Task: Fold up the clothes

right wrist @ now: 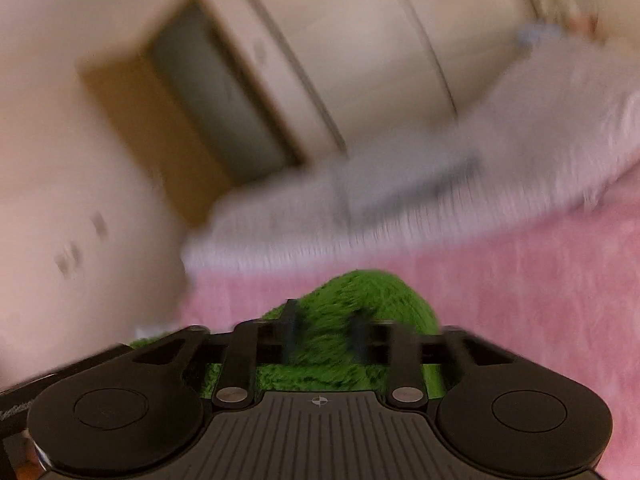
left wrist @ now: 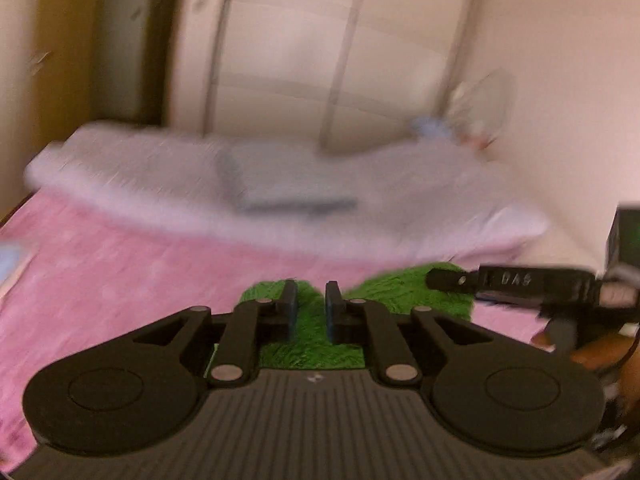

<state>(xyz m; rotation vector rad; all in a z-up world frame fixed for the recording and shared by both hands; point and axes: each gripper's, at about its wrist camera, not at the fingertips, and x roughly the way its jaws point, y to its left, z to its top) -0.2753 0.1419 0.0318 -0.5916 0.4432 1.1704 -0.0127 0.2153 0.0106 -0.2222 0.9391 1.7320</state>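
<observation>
Two black grippers, one per view. Left gripper [left wrist: 311, 312] narrowly parted over one fuzzy green garment [left wrist: 404, 288], pinch impossible to confirm. Right gripper [right wrist: 325, 334] closed on a bunched fold of that green garment [right wrist: 352, 304]. Garment low at 6 o'clock on one pink bed [left wrist: 100, 280]. One white folded blanket [left wrist: 160, 184] toward 12 o'clock, blurred.

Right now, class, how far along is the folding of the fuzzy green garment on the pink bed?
Done: little can be confirmed; both views are blurred and no finished fold shows. In hand: the left gripper and right gripper each have their jaws closed on the green garment, raised over the pink bedspread. Left: laying it down and making the folds; the white blanket behind lies untouched.
</observation>
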